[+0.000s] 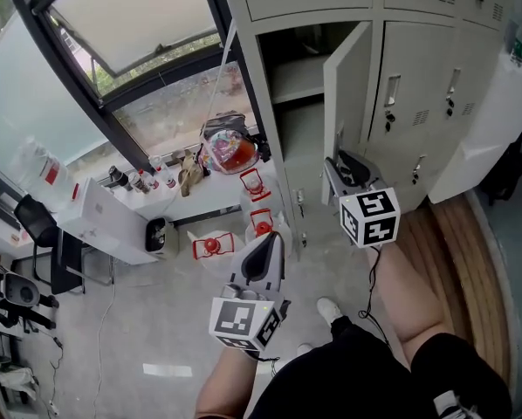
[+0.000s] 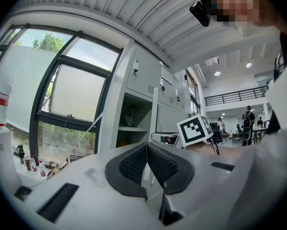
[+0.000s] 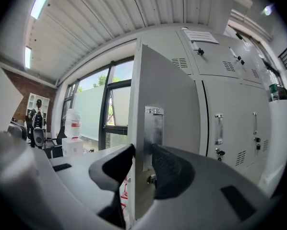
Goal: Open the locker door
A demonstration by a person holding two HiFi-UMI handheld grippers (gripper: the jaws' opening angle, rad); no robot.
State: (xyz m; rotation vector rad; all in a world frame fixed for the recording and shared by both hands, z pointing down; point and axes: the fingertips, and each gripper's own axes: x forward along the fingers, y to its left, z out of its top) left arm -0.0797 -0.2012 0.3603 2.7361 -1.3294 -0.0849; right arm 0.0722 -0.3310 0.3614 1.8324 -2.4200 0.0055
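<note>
**Locker door (image 1: 344,94) stands ajar, its edge pinched by the right gripper (image 3: 142,150)**

The locker door is seen at one o'clock in the head view. It is hinged on its right side and swung partway out, so that the shelf (image 1: 296,78) inside is exposed. Its free edge is clamped at the metal handle plate (image 3: 153,126), with one pad set against each face, apparently so that the panel can be drawn round on its hinges. The left gripper (image 1: 268,244) is held low at six o'clock, well apart from the lockers, with its jaws pressed together on nothing. It is evidently kept out of the door's swing. The opening is judged well advanced. At nine o'clock of the locker, a cluttered window sill (image 1: 210,204) is left untouched.
</note>
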